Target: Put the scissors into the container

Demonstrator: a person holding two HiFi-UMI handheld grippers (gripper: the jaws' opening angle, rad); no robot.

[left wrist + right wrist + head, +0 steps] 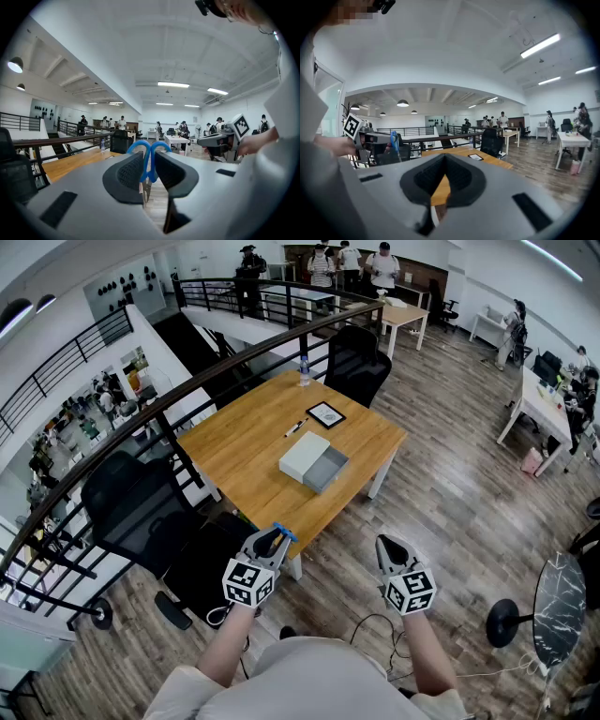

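Observation:
My left gripper (273,542) is held low in front of the table's near edge, shut on a pair of blue-handled scissors (284,532). In the left gripper view the two blue handle loops (140,146) stick up between the dark pads (126,173) of that gripper (149,158). The container (314,463), a flat white and grey box, lies in the middle of the wooden table (244,451), well beyond both grippers. My right gripper (394,550) hovers to the right at the same height. Its jaws (444,156) meet with nothing between them.
On the table's far part lie a pen (295,427) and a black-framed tablet (325,414), and a bottle (304,370) stands there. Black office chairs stand behind the table (356,362) and at its left (141,507). A dark railing (141,418) runs along the left.

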